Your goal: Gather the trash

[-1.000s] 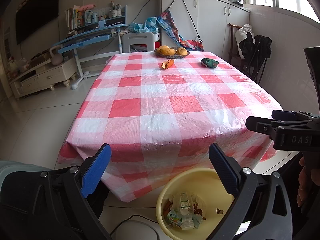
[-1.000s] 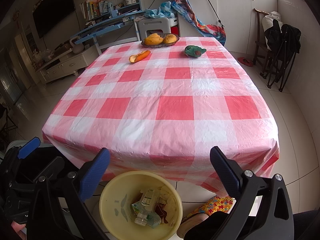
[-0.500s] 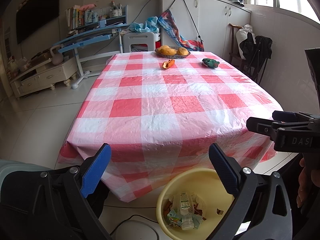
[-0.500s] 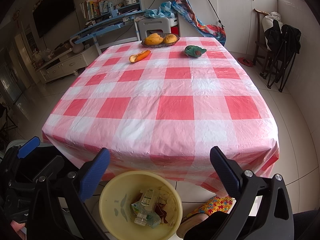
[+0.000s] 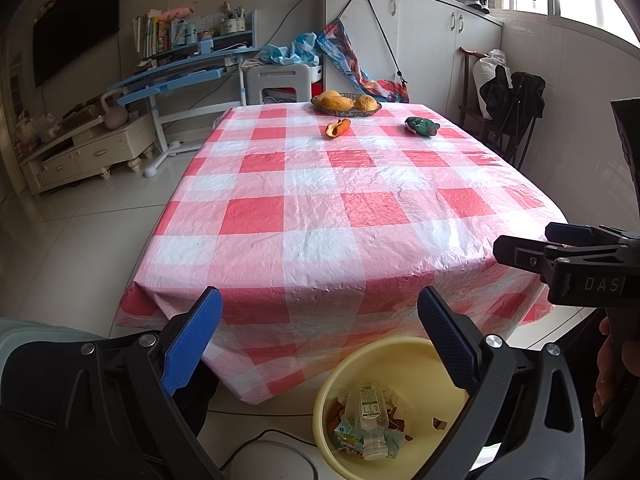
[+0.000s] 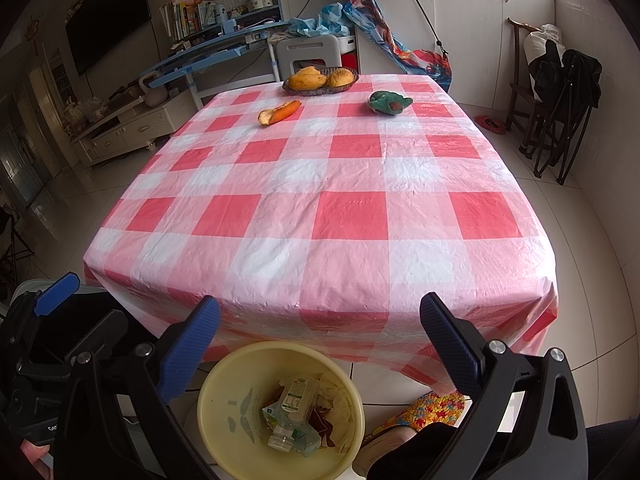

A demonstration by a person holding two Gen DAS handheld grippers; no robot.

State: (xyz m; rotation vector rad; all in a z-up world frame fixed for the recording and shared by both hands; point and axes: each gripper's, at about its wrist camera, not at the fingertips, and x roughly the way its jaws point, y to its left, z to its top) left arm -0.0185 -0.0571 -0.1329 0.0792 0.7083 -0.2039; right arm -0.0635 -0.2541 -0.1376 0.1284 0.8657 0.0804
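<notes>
Down on the floor at the near edge, the yellow basin (image 6: 280, 408) sits where both arms can drop into it; it already holds a plastic bottle (image 6: 292, 412) and wrappers. Above it the left hand-held gripper (image 5: 320, 344) and right hand-held gripper (image 6: 320, 344) hang spread wide, empty. Far across the checked surface (image 6: 352, 216), an orange peel (image 6: 279, 112) and a crumpled green wrapper (image 6: 390, 102) lie uncollected, near the fruit basket (image 6: 320, 80).

I can read "DAS" in pale letters on my right gripper (image 5: 576, 264); the bottle (image 6: 294, 402) label is too small.
</notes>
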